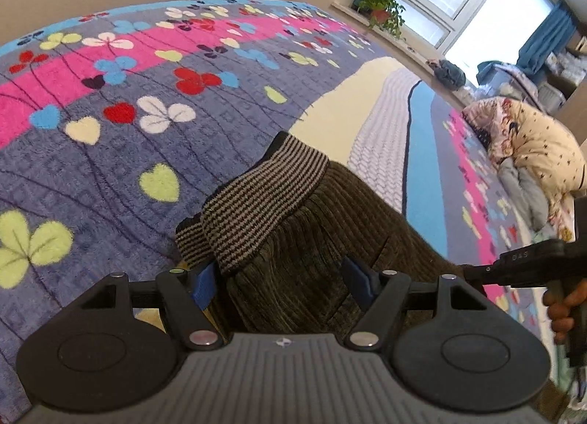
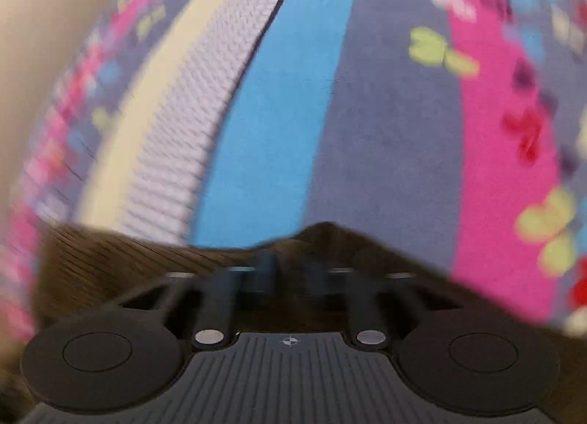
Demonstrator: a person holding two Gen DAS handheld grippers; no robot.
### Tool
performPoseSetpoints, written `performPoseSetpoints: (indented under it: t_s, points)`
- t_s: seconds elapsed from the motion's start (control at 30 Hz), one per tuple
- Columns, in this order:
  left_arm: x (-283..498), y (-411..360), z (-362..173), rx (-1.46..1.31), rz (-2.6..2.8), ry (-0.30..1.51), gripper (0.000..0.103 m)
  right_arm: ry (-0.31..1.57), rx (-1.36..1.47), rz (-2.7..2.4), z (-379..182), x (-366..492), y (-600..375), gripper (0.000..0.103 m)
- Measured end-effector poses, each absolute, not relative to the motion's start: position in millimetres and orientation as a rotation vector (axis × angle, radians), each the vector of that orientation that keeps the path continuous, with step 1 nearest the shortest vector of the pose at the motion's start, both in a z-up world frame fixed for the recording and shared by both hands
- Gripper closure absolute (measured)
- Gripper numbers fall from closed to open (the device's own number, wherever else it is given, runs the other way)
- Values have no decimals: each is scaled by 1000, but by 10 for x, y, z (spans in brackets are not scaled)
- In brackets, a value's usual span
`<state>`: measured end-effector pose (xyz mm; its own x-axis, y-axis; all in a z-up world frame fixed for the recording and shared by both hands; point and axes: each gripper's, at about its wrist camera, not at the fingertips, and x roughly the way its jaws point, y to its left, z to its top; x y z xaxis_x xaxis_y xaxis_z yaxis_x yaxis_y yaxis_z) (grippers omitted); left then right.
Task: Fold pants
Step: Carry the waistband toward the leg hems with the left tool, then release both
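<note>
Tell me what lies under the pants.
Under the pants lies the floral bedspread, with its blue stripe alongside. What sits directly beneath the fabric is covered and cannot be seen.

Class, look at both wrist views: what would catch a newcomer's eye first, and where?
The bright flowered blanket fills the bed. In front of the left gripper lie dark corduroy pants with a striped waistband. The right gripper is closed on pants fabric, its view blurred.

A: Left black two-finger gripper (image 1: 282,277): blue-padded fingers (image 1: 205,282) spread wide, fabric between them.
B: Right black two-finger gripper (image 2: 288,273): fingers drawn close, view blurred; its bare hand (image 1: 561,310) grips the handle.
</note>
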<state>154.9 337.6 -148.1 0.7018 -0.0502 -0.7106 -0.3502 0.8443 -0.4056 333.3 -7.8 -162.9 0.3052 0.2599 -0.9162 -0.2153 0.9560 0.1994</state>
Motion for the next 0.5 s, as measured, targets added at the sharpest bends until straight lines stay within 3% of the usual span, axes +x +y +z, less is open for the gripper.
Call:
performPoseSetpoints:
  t_s: [0.13,0.23,0.3,0.43,0.5]
  points:
    - [1600,3400,-1440,-558,172,757,28,1087,41,269,-1536,3399,-166,103]
    - [1672,3393,-1514,-518,189,781,28,1154,69,244,-1753,3560,-267,103]
    - [1666,3399,-1508,-480,199,781,28,1081,136,186,-1729,3501,-404,103]
    - [1557,3467,-1383,-478,207,762,25,984,263,232,-1415,3178,-682,97]
    - [1484,3470,-1275,-464,203,738,22,955,254,308,-1266,2963,-683,85]
